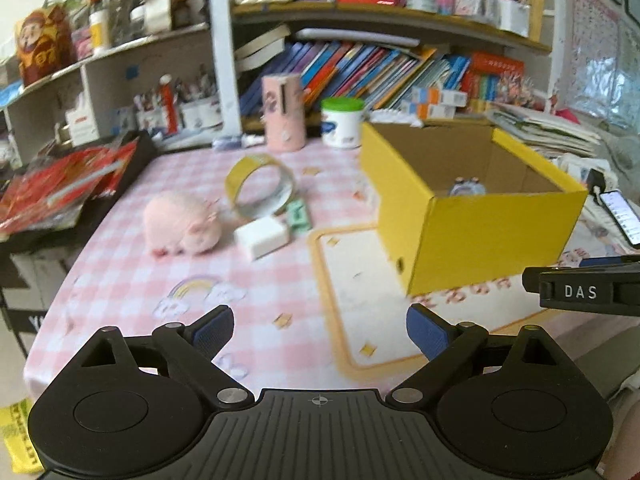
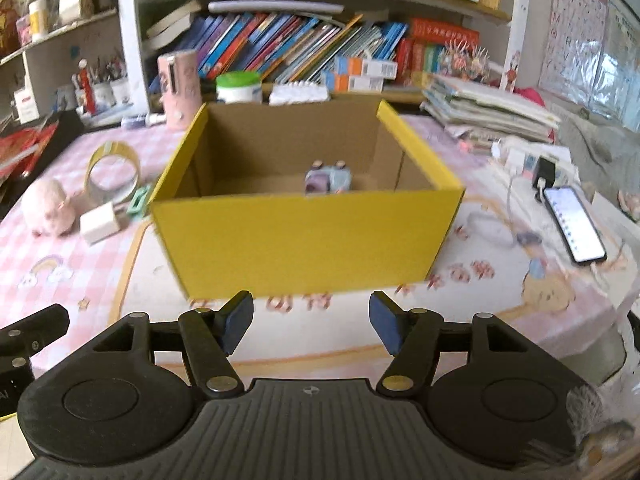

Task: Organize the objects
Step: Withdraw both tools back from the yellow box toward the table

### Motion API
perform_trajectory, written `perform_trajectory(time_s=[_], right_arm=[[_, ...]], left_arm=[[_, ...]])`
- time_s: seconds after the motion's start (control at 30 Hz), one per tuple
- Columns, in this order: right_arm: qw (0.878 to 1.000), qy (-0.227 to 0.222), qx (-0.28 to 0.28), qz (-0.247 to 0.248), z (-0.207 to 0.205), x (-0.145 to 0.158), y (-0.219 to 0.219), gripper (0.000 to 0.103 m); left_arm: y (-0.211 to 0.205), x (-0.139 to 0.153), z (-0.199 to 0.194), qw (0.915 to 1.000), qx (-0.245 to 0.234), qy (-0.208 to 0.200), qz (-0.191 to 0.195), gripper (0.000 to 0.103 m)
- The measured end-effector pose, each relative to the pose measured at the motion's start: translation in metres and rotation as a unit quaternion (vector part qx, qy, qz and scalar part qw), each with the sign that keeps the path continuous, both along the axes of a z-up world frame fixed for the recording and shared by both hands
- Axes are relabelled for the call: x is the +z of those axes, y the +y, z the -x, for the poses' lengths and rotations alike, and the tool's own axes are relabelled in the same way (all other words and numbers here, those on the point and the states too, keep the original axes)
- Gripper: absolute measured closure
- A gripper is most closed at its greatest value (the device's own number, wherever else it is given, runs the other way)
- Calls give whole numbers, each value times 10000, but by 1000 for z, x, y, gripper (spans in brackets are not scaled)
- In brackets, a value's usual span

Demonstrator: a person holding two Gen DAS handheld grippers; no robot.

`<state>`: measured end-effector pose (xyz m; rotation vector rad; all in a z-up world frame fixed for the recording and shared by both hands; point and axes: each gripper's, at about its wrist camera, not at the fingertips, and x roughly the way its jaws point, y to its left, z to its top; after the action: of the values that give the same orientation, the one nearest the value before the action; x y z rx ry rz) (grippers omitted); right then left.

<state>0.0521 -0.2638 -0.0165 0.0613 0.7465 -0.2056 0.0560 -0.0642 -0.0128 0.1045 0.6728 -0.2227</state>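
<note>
Showing only rightward: phone (image 2: 575, 224) fully.

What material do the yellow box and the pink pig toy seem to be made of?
Yellow box: likely cardboard, matte yellow outside, since the inside walls are plain brown with folded flaps. Pink pig toy: probably plush fabric, with a soft, fuzzy outline.

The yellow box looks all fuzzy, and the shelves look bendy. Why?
Right wrist view: the yellow box and the small toy inside it are smeared by motion blur, while the tongs stay sharp. Left wrist view: the pink plush and tape ring are soft too. Both views: the fisheye lens curves the bookshelf near the edges.
</note>
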Motion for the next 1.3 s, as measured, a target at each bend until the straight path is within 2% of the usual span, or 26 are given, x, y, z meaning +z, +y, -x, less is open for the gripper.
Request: perform_trajectory(time_s=[0.23,0.7,1.1,1.3], right_arm=[[9994,109,334,-15,15,-8,40,31],[9950,264,957,-63,35,-20,105,26],[9915,170,1287,8,31,-12,146,20],[9900,159,1397,46,24,-11,155,19]], left_arm=[[31,-7,18,9997,202,158,-30,8],[82,-16,47,9986,435,268,-147,8],[119,-7,51,9970,768,105,-49,8],[125,-8,45,9966,813,158,-15,8]])
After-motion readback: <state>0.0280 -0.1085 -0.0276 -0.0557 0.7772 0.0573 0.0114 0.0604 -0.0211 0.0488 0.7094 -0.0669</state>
